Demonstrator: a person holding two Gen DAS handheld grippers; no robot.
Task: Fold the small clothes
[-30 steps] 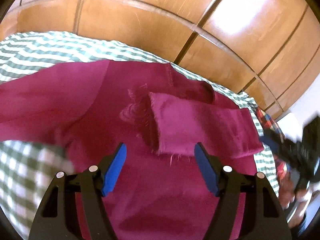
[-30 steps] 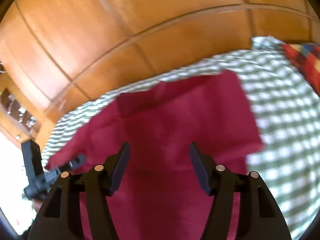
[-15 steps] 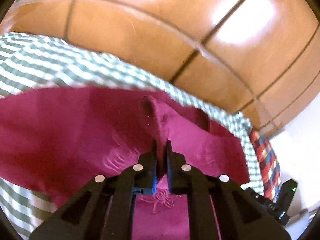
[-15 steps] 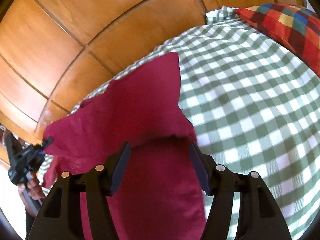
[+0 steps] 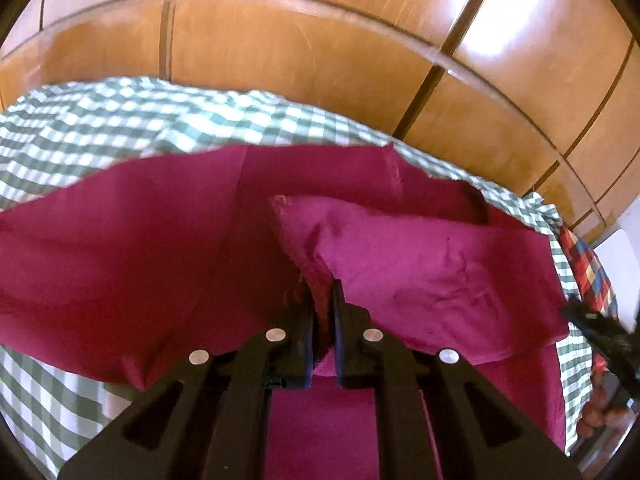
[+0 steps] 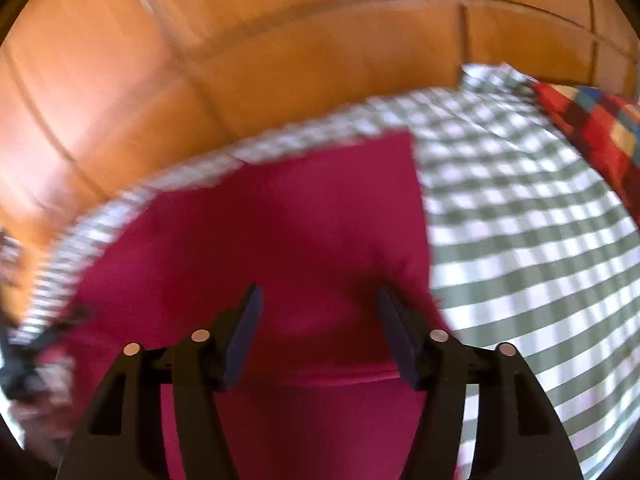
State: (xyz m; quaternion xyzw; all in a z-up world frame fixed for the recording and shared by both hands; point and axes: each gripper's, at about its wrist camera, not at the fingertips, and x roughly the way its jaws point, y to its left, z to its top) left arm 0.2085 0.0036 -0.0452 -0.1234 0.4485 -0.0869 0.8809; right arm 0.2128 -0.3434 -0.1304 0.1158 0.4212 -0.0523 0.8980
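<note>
A magenta garment (image 5: 140,264) lies spread on a green-and-white checked bedsheet (image 5: 120,120). My left gripper (image 5: 322,304) is shut on the frayed edge of a folded-over flap of the garment (image 5: 432,276) and holds it lifted. In the right wrist view the garment (image 6: 288,220) fills the middle of the blurred frame. My right gripper (image 6: 320,320) is open above it, with cloth between and under the fingers; nothing is gripped.
A wooden panelled headboard (image 5: 300,48) runs behind the bed. A red, multicoloured checked pillow (image 6: 600,128) lies at the right, also seen in the left wrist view (image 5: 588,272). The other gripper shows blurred at the right edge (image 5: 600,332).
My left gripper closed on the flap's frayed edge and has lifted it. My right gripper stayed open and swung over the garment; its view is now motion-blurred.
</note>
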